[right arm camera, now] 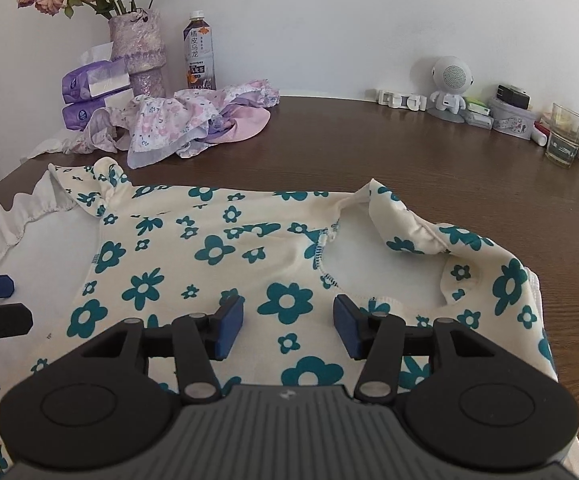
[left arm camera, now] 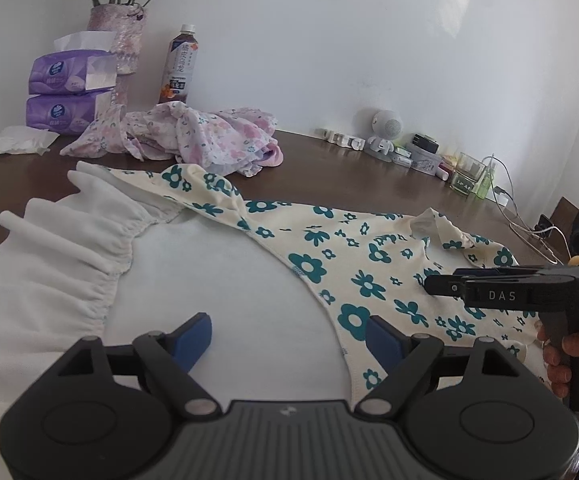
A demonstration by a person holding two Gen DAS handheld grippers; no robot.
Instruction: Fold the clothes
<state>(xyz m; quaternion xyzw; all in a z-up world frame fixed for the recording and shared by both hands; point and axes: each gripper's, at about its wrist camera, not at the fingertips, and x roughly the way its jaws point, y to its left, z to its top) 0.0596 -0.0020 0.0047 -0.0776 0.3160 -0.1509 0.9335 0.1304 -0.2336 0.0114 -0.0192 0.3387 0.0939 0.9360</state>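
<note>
1. The floral garment (right arm camera: pixel 217 248) lies spread on the brown desk (right arm camera: pixel 369 148), in front of the pink crumpled clothes (right arm camera: pixel 193 124), cream with teal flowers and a white frilled part (left arm camera: pixel 69 248) on its left side. It looks partly folded at most, with a sleeve (right arm camera: pixel 409 220) bunched up on its right side.
2. The right tool (right arm camera: pixel 288 326) hovers over the garment's near middle, jaws apart and gripping nothing. Closing here would likely pinch one layer in the middle of the panel rather than an edge, dragging the cloth into a ridge.
3. The left tool (left arm camera: pixel 289 338) is also released, empty, over the plain white area beside the floral hem. The two tools sit near each other; a careless move could knock them together.
4. Lifting unevenly may undo the flat lay or leave the bunched sleeve trapped inside the fold.
5. A wide sweep away from the garment could reach the bottle (right arm camera: pixel 200 54) or vase (right arm camera: pixel 141 56) behind the pink clothes.
</note>
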